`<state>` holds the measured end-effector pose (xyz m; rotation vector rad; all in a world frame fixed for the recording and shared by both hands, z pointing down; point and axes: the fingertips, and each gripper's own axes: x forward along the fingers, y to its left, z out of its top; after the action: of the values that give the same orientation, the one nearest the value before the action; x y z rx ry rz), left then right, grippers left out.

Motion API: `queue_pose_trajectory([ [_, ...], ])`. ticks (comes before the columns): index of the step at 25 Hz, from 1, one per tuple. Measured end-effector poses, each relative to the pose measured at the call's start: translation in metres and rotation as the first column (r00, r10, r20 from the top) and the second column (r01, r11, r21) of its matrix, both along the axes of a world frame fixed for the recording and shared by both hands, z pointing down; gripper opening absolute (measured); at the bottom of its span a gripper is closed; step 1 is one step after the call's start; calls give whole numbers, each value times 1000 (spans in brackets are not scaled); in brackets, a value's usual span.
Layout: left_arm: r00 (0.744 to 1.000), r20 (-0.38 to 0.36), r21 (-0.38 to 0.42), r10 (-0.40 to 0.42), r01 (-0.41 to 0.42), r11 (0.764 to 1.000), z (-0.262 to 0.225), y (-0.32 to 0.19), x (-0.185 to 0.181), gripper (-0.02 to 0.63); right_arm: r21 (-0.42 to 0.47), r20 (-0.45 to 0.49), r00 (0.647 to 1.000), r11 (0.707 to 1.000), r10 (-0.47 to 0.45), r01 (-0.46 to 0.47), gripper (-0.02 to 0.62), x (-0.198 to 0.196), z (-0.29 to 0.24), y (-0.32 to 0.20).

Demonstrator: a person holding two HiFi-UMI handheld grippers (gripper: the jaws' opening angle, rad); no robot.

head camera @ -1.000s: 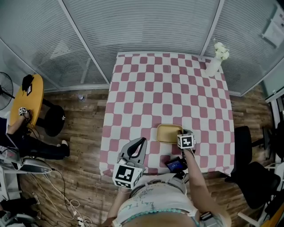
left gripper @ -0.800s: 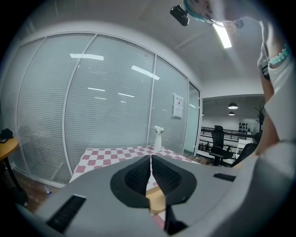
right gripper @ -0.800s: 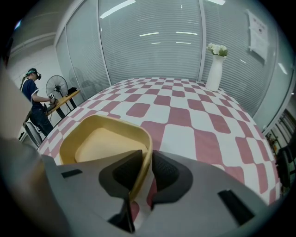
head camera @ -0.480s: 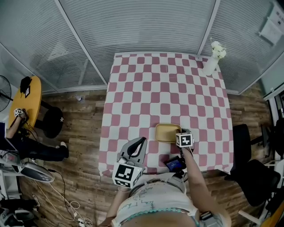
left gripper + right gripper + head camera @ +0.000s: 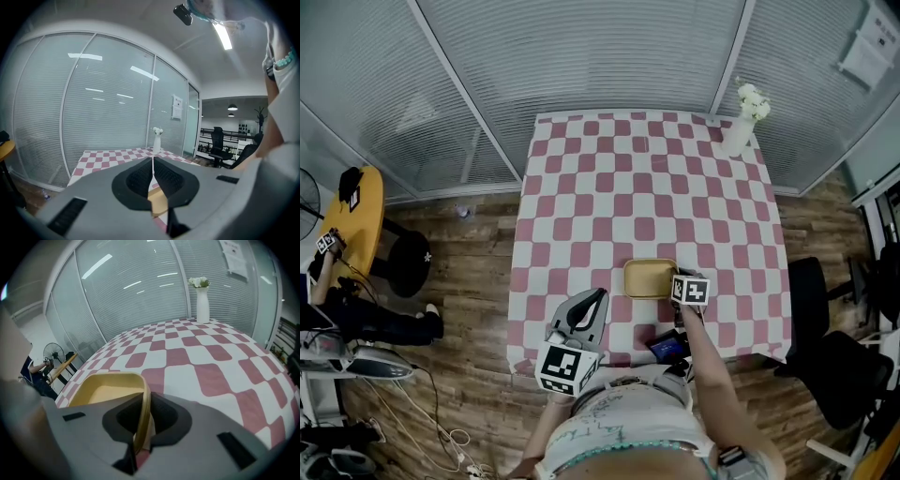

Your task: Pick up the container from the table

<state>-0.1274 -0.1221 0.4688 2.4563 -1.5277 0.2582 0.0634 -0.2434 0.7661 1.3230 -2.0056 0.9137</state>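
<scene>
A shallow yellow container sits on the pink-and-white checked table, near its front edge. My right gripper is shut on the container's right rim; in the right gripper view the thin yellow wall runs between the two jaws, with the open tray stretching left. My left gripper hovers at the table's front left edge, apart from the container, jaws closed together with nothing held. In the left gripper view a sliver of the container shows past the closed left gripper.
A white vase with flowers stands at the table's far right corner. A small dark device lies at the front edge by my right arm. Glass walls with blinds surround the table; black office chairs stand to the right, a person at a round yellow table far left.
The head view has shifted slightly; the container and right gripper sit a little higher and left in frame. Both grippers keep the same state and places on the table.
</scene>
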Motion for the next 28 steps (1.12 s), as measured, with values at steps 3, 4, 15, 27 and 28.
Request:
queue_pose_trajectory([
  [3,1000,-2,-1,8,-8,1000,-1,0,2,20,18,-16,1000,1000,-13,13,17,-2,-9,-3],
  [4,1000,-4,-1,12,-12,1000,-1,0,2,20,24,-24,1000,1000,-20,20,17,-2,-12,-5],
  [15,998,-11,4,58,-58,998,-1,-3,15,20,66,-39,999,997,-25,27,15,2,-54,-17],
  [27,996,-20,-19,87,-88,996,6,-5,22,20,134,-16,998,989,-66,68,15,-3,-106,-18],
  [28,996,-20,-20,89,-89,996,6,-6,23,20,141,-13,998,988,-68,69,15,-4,-112,-18],
])
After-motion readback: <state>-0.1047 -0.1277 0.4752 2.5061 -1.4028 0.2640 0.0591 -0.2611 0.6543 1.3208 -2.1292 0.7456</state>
